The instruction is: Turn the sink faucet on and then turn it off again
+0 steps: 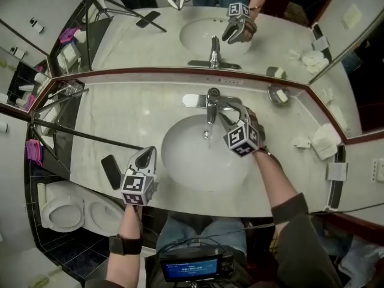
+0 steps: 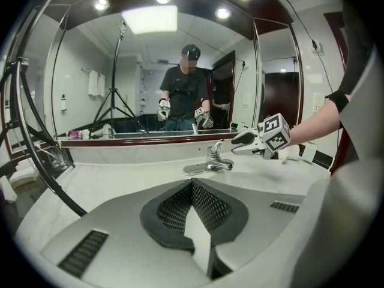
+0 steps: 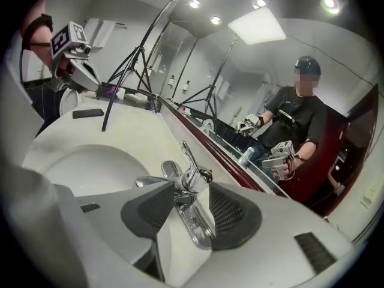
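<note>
A chrome single-lever faucet (image 1: 211,104) stands at the back of the white oval sink (image 1: 180,161). My right gripper (image 1: 227,114) reaches in from the right, its tips at the faucet. In the right gripper view it (image 3: 191,191) is open, with the faucet body (image 3: 191,179) and its raised lever (image 3: 186,153) showing between the two dark pads, which stand apart from the metal. My left gripper (image 1: 146,153) hovers over the counter's front left, shut with nothing in it (image 2: 193,188). It looks across at the faucet (image 2: 211,161). I cannot tell whether water runs.
A black phone (image 1: 111,171) lies on the counter by the left gripper. Tripod legs (image 1: 78,134) cross the counter's left end. A soap dish (image 1: 278,95) and folded towels (image 1: 324,141) sit at the right. A mirror (image 1: 144,41) backs the counter. A toilet (image 1: 60,212) is below left.
</note>
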`<act>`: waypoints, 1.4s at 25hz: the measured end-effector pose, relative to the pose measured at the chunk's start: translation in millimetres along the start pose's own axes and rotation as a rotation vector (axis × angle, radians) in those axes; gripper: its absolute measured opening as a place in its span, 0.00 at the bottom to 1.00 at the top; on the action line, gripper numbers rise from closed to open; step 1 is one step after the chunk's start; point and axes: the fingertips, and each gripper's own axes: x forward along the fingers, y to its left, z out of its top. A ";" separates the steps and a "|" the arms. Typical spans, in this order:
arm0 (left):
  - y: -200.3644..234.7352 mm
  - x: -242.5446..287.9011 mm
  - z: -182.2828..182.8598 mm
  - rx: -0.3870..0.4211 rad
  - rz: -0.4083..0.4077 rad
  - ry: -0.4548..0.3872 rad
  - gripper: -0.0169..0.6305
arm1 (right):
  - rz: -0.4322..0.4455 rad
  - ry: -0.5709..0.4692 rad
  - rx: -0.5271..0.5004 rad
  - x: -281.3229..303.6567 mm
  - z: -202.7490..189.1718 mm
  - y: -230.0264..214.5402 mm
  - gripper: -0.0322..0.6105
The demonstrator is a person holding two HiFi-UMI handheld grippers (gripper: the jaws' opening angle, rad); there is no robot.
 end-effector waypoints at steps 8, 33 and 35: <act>7.4 -1.3 -12.7 -0.027 0.040 -0.014 0.03 | 0.042 -0.028 -0.201 36.2 34.1 8.6 0.32; -7.3 4.3 -34.4 -0.042 0.011 0.042 0.03 | -0.017 0.007 -0.535 39.5 32.8 33.2 0.16; -7.4 4.4 -34.5 -0.044 0.010 0.042 0.03 | -0.012 0.018 -0.566 39.6 31.6 37.8 0.17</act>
